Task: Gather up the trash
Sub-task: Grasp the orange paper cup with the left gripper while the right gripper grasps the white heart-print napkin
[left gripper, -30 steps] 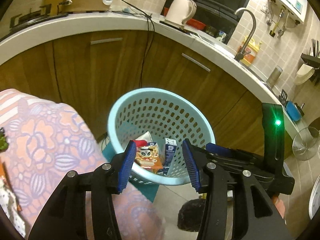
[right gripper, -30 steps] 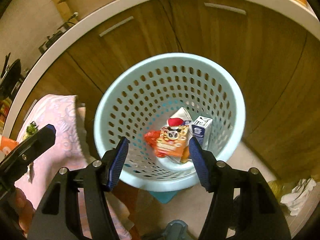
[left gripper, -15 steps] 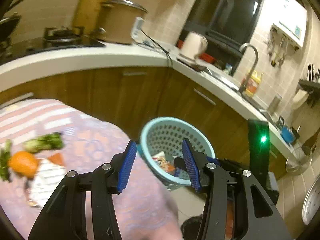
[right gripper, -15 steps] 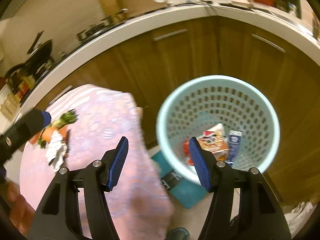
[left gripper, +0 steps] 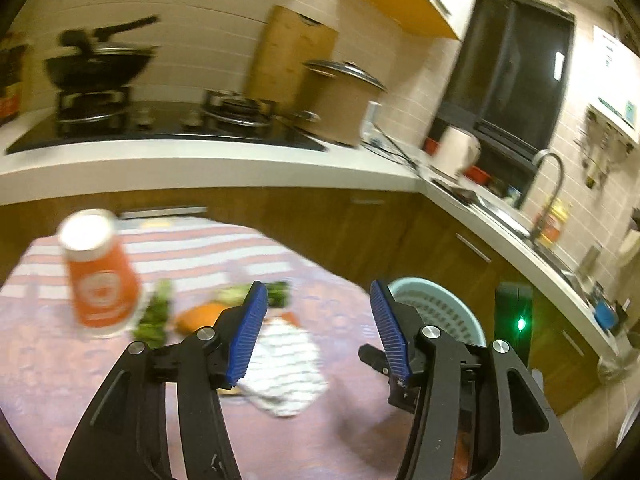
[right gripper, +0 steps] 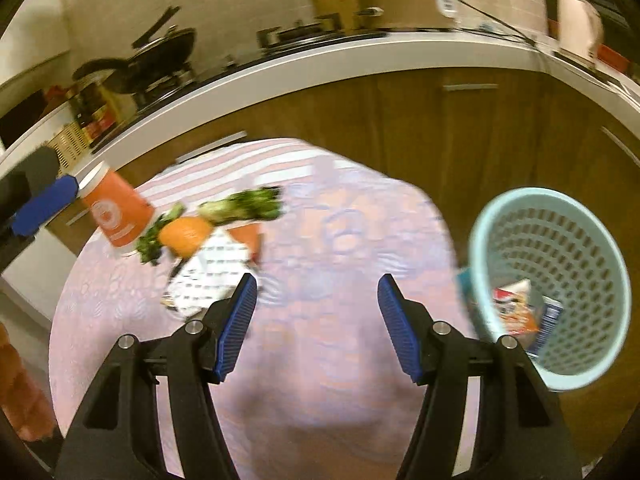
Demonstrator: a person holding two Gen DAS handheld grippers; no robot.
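Observation:
A round table with a pink patterned cloth (right gripper: 320,240) holds an orange paper cup (left gripper: 100,276) (right gripper: 114,212), green vegetable scraps (right gripper: 240,202), an orange peel (right gripper: 184,234) and a white checked wrapper (left gripper: 284,368) (right gripper: 208,276). A light blue perforated bin (right gripper: 560,280) (left gripper: 440,308) stands on the floor right of the table, with snack wrappers and a small carton inside. My left gripper (left gripper: 318,332) is open and empty above the wrapper. My right gripper (right gripper: 318,324) is open and empty over the table's middle.
A curved white counter with wooden cabinets (left gripper: 360,216) runs behind the table. It carries a hob with a black pan (left gripper: 96,64), a lidded pot (left gripper: 344,100), a kettle (left gripper: 456,152) and a sink tap (left gripper: 552,184).
Both grippers have swung left and up, from over the bin to over the table. The cup, scraps and wrapper have come into view. Both stay open.

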